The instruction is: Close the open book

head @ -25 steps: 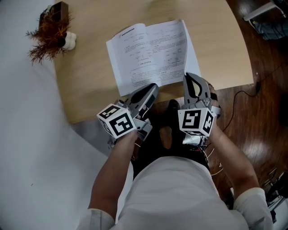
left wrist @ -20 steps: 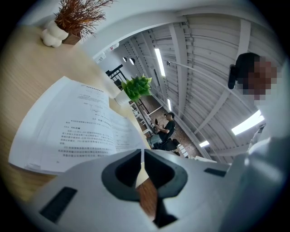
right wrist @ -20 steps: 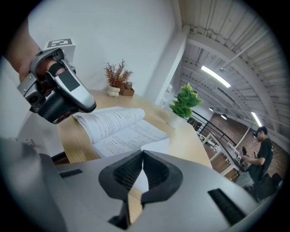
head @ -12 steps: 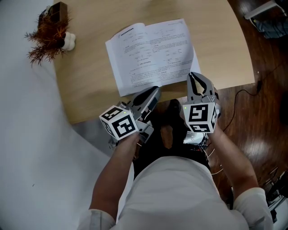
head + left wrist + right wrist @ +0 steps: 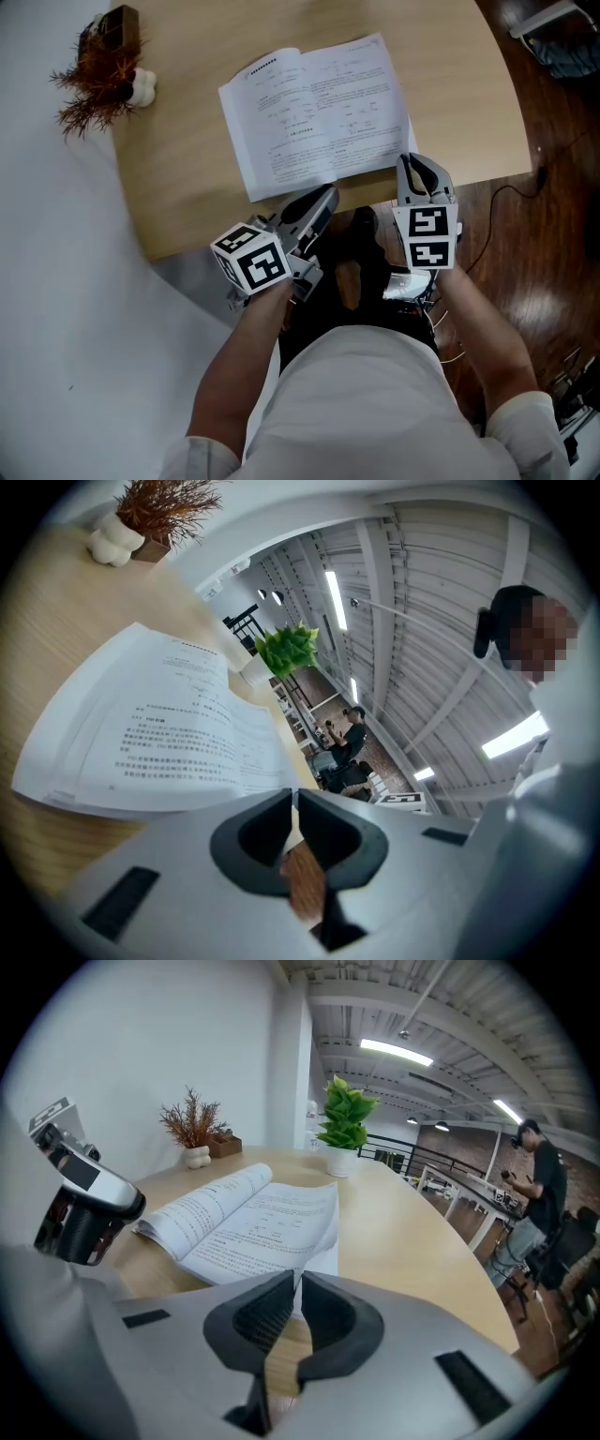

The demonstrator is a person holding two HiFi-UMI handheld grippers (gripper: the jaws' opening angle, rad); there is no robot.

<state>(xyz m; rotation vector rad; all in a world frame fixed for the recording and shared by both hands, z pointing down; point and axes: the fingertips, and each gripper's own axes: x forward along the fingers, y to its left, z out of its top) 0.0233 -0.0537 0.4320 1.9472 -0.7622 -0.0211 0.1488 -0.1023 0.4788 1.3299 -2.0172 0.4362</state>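
An open book (image 5: 314, 112) with white printed pages lies flat on the light wooden table (image 5: 187, 187). My left gripper (image 5: 322, 195) is shut and empty, with its tips at the table's near edge just below the book's left page. In the left gripper view the book (image 5: 159, 733) lies just beyond the closed jaws (image 5: 294, 794). My right gripper (image 5: 411, 161) is also shut, right by the book's lower right corner. The right gripper view shows the book (image 5: 244, 1218) past the closed jaw tips (image 5: 298, 1279), with a page corner directly behind them.
A dried reddish plant (image 5: 98, 75) with a small white vase stands at the table's far left corner. A green potted plant (image 5: 345, 1129) stands at the far edge. Dark wooden floor (image 5: 534, 244) with a cable lies to the right. A person (image 5: 539, 1194) stands in the background.
My right gripper has rolled about its own axis and drawn slightly back and to the right along the table's near edge. The left gripper and the book have stayed put.
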